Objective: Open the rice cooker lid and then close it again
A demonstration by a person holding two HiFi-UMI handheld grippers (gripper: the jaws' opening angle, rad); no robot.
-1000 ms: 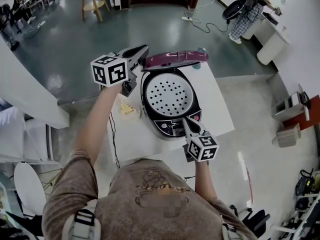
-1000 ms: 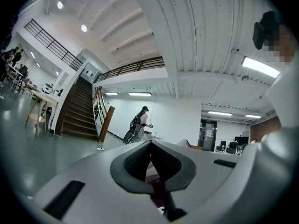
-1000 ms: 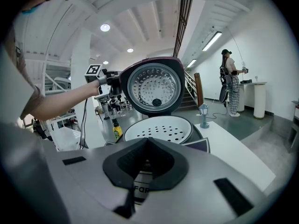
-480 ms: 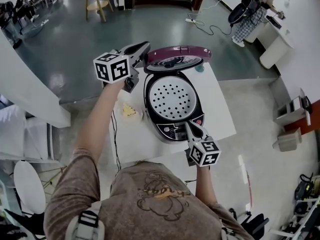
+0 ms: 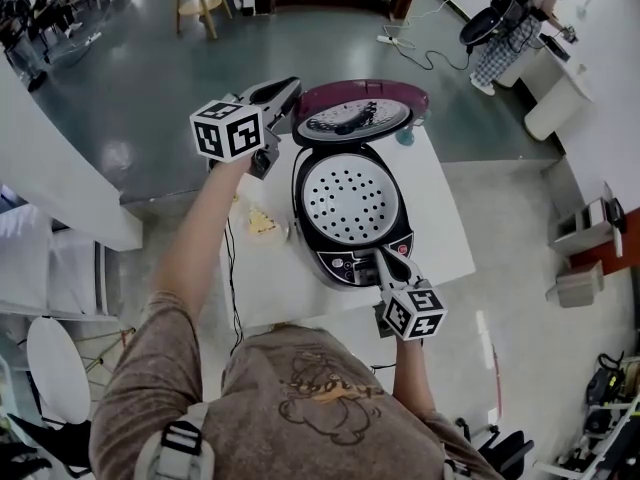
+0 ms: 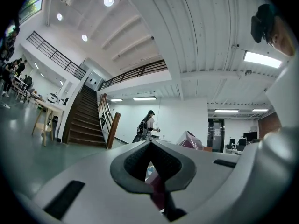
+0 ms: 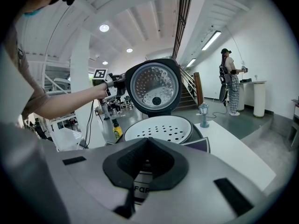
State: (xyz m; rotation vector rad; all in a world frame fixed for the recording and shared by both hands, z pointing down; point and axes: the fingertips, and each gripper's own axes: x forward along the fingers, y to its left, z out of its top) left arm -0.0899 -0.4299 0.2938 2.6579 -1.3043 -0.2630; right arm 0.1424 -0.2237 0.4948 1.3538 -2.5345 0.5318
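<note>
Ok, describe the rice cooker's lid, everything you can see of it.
The round maroon rice cooker lid stands open, tilted near upright, hinged at the far edge of the black cooker body. Its inside is a silvery dimpled metal plate with a dark round centre. The left gripper, tongs shut, meets its left rim.

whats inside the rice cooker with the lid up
A white perforated tray fills the mouth of the rice cooker. Whatever lies below it, pot or rice, is covered by the tray and cannot be seen.
</note>
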